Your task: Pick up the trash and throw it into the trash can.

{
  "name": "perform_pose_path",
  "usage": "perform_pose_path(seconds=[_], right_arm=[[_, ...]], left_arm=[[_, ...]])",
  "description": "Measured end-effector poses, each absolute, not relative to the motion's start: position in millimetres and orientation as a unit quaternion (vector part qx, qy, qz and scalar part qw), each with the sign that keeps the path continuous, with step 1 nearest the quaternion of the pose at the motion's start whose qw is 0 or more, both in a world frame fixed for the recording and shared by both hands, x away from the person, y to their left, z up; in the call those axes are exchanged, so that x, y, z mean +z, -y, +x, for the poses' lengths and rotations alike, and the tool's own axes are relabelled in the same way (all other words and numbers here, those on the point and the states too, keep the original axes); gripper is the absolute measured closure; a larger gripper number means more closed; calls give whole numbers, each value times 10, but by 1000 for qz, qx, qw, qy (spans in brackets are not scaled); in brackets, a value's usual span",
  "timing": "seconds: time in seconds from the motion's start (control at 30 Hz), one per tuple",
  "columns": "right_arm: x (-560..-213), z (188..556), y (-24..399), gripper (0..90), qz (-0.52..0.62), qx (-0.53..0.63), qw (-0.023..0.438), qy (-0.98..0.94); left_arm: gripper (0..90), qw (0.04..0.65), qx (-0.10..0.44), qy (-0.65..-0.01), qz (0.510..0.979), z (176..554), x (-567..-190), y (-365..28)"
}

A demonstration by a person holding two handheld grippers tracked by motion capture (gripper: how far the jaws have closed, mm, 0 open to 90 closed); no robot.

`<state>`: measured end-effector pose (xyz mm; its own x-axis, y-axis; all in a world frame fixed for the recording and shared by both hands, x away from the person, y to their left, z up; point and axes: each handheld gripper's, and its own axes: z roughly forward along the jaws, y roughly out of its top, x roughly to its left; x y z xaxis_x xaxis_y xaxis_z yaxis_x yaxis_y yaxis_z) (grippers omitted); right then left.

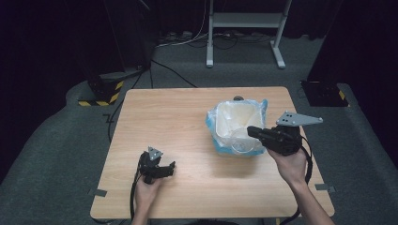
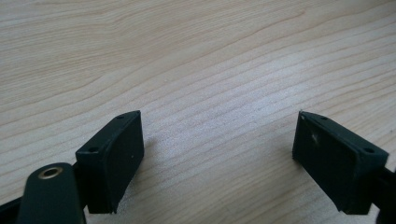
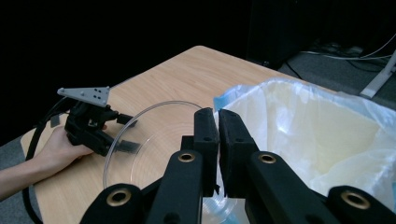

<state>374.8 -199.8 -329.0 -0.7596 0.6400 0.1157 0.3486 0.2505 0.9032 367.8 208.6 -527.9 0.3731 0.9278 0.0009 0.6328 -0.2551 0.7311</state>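
Clear dish [image 3: 154, 140] beside lined bin [image 3: 322, 135] (tilted)

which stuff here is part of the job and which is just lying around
In the job:
- clear plastic dish, pinched by the right gripper
- bin with white liner

Lying about:
- left gripper, open over bare table
- white stand and floor cables

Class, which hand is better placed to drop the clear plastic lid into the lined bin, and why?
Right. The right gripper already pinches the clear lid at the bin. The left gripper rests open, apart on the table.
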Motion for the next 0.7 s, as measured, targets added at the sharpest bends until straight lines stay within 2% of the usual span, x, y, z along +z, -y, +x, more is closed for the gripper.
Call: perform_pose_path(seconds=[0.7], right_arm=[[-3139,3963,2014,863,331,531,162,-763]], left_arm=[[170,331,223,-514,759,3679,-5279,-2087]])
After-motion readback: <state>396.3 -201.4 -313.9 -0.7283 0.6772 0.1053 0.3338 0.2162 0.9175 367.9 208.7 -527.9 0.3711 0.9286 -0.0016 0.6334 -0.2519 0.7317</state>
